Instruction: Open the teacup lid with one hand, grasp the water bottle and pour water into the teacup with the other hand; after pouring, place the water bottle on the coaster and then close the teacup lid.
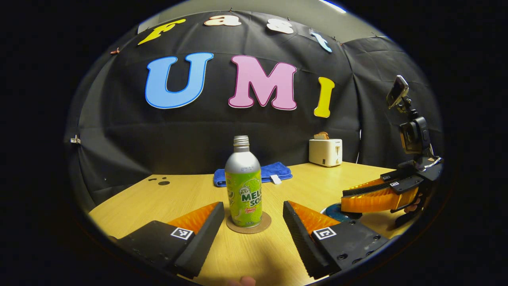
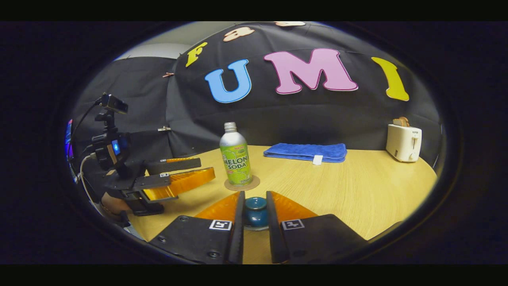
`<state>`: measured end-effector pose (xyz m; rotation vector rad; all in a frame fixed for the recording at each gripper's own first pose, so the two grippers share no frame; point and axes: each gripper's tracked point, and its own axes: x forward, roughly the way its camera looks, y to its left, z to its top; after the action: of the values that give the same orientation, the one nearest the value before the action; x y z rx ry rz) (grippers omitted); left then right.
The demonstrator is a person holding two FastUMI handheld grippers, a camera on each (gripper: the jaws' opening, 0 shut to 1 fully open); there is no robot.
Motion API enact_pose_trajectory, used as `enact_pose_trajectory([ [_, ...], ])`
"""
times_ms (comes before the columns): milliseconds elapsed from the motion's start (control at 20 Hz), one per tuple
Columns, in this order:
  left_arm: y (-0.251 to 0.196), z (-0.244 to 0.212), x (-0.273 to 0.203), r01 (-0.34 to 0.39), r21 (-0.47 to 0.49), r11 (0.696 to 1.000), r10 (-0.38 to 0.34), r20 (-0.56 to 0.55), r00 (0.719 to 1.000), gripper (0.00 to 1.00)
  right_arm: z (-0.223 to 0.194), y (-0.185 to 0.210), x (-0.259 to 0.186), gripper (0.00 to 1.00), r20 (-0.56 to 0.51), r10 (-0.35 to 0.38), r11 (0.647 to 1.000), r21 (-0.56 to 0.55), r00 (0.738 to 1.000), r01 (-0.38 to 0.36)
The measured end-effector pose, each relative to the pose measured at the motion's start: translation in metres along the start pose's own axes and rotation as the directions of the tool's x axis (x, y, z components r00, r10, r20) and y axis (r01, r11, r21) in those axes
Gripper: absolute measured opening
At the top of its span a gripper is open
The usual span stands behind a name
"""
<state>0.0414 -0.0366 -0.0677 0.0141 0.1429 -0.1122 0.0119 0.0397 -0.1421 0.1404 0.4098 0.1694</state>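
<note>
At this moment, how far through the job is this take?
Late stage, judging by layout. The water bottle stands on the coaster, released; the left gripper is open around it. The right gripper clamps the teacup lid. Remaining: confirm the lid is seated, then release.

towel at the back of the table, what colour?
Blue, with a small white tag. The towel shows best in the right gripper view, folded near the booth wall.

A light wooden table (image 2: 357, 190) runs to a black cloth wall (image 2: 301, 115) at 12 o'clock. A folded blue towel (image 2: 305, 152) lies along the table's far edge; a white toaster (image 2: 403, 142) stands at 3 o'clock. Pale ceiling (image 1: 278, 7) shows above the cloth
</note>
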Motion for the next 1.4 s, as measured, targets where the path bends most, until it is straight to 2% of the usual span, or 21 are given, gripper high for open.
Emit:
enact_pose_trajectory([
  [100, 0.000, 0.000, 0.000, 0.003, -0.011, 1.000, -0.003, 0.002, 1.000, 0.94, -0.008, 0.002, 0.002, 0.26, -0.022, 0.008, 1.000, -0.007, 1.000, -0.008],
  [150, -0.001, 0.000, 0.000, 0.006, -0.011, 1.000, -0.006, 0.000, 1.000, 0.94, -0.009, 0.005, 0.001, 0.36, -0.024, 0.015, 1.000, -0.004, 1.000, -0.015],
  [200, 0.000, -0.001, 0.000, 0.006, -0.010, 1.000, -0.006, -0.002, 1.000, 0.94, -0.009, 0.003, 0.002, 0.33, -0.021, 0.009, 1.000, -0.008, 1.000, -0.010],
  [250, 0.000, -0.001, -0.001, 0.008, -0.011, 1.000, -0.008, -0.001, 1.000, 0.94, -0.009, 0.003, 0.003, 0.38, -0.021, 0.010, 1.000, -0.012, 1.000, -0.010],
  [300, 0.001, -0.001, 0.000, 0.007, -0.012, 1.000, -0.007, 0.000, 1.000, 0.94, -0.009, 0.003, 0.002, 0.38, -0.022, 0.009, 1.000, -0.014, 1.000, -0.010],
  [400, 0.001, 0.000, -0.001, 0.007, -0.016, 1.000, -0.007, 0.004, 1.000, 0.94, -0.009, 0.002, 0.002, 0.32, -0.022, 0.006, 1.000, -0.016, 1.000, -0.007],
  [450, 0.002, 0.000, -0.001, 0.005, -0.017, 1.000, -0.005, 0.003, 1.000, 0.94, -0.007, 0.001, 0.000, 0.47, -0.017, 0.005, 1.000, -0.014, 1.000, -0.005],
  [500, 0.002, 0.000, -0.001, 0.006, -0.017, 1.000, -0.006, 0.004, 1.000, 0.94, -0.002, 0.001, -0.002, 0.51, -0.003, 0.006, 1.000, -0.011, 1.000, -0.006],
  [550, 0.001, 0.001, -0.002, 0.007, -0.018, 1.000, -0.007, 0.005, 1.000, 0.94, 0.003, 0.001, -0.004, 0.59, 0.015, 0.006, 1.000, -0.006, 1.000, -0.006],
  [600, 0.001, 0.001, -0.003, 0.011, -0.018, 1.000, -0.011, 0.006, 1.000, 0.94, 0.009, 0.001, -0.007, 0.62, 0.036, 0.008, 1.000, 0.002, 0.999, -0.008],
  [850, 0.004, 0.012, -0.008, -0.001, -0.008, 1.000, 0.002, 0.037, 0.999, 0.94, 0.060, -0.005, -0.033, 0.63, 0.214, -0.005, 1.000, 0.023, 0.977, 0.000],
  [1000, 0.001, 0.016, -0.011, 0.008, -0.022, 1.000, -0.007, 0.048, 0.999, 0.94, 0.089, -0.017, -0.052, 0.67, 0.323, -0.059, 0.998, 0.007, 0.945, 0.060],
  [1200, -0.003, 0.019, -0.015, 0.017, -0.021, 1.000, -0.016, 0.058, 0.998, 0.94, 0.103, -0.050, -0.070, 0.71, 0.392, -0.204, 0.973, -0.019, 0.897, 0.229],
  [1250, -0.003, 0.022, -0.016, 0.013, -0.022, 1.000, -0.012, 0.061, 0.998, 0.94, 0.101, -0.051, -0.071, 0.70, 0.384, -0.220, 0.968, -0.026, 0.897, 0.249],
  [1300, -0.002, 0.023, -0.016, 0.007, -0.023, 1.000, -0.006, 0.064, 0.998, 0.94, 0.098, -0.052, -0.071, 0.78, 0.372, -0.228, 0.965, -0.037, 0.900, 0.260],
  [1350, -0.001, 0.023, -0.017, 0.004, -0.021, 1.000, -0.003, 0.065, 0.998, 0.94, 0.096, -0.053, -0.071, 0.77, 0.362, -0.233, 0.963, -0.045, 0.903, 0.266],
  [1400, -0.001, 0.024, -0.019, -0.002, -0.018, 1.000, 0.003, 0.069, 0.998, 0.94, 0.094, -0.055, -0.070, 0.87, 0.355, -0.239, 0.961, -0.045, 0.904, 0.272],
])
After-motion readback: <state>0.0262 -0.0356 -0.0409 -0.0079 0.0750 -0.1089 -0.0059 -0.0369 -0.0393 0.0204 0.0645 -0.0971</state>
